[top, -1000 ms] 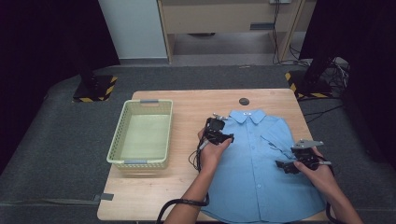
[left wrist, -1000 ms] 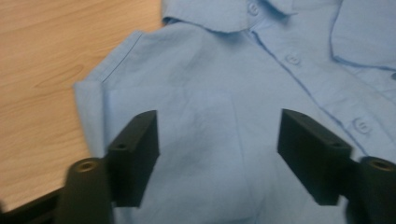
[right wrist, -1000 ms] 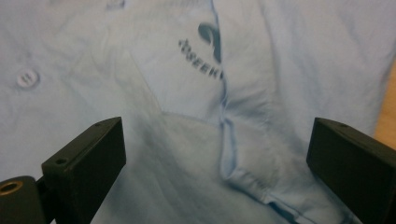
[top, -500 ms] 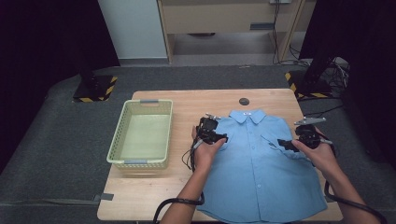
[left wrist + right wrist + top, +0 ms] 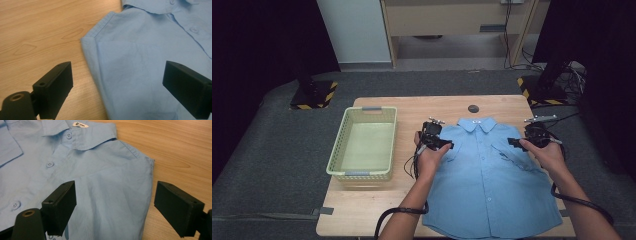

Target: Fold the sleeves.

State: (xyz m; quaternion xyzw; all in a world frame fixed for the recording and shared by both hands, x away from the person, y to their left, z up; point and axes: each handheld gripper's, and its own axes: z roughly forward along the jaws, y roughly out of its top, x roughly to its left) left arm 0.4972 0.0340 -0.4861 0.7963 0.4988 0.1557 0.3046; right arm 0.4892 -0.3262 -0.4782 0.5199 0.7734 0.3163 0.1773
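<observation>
A light blue button-up shirt (image 5: 484, 180) lies flat on the wooden table (image 5: 377, 210), front up, collar at the far end. My left gripper (image 5: 434, 140) hovers over the shirt's left shoulder (image 5: 112, 50). Its jaws have just been opening and stand wide, one over bare wood and one over cloth, pressing on nothing. My right gripper (image 5: 524, 140) is over the other shoulder (image 5: 125, 182). Its jaws have just been closing a little but are still open, with the shoulder's edge below the gap between them. My left gripper (image 5: 120, 87) and right gripper (image 5: 115, 207) both hold nothing.
A pale green plastic basket (image 5: 337, 162) stands on the left part of the table, nothing in it. A small dark round disc (image 5: 473, 108) sits near the far edge beyond the collar. Black cables trail from both grippers toward the near edge.
My right gripper has moved up along the shirt's right side toward the far shoulder. My left gripper has shifted slightly left at the other shoulder.
</observation>
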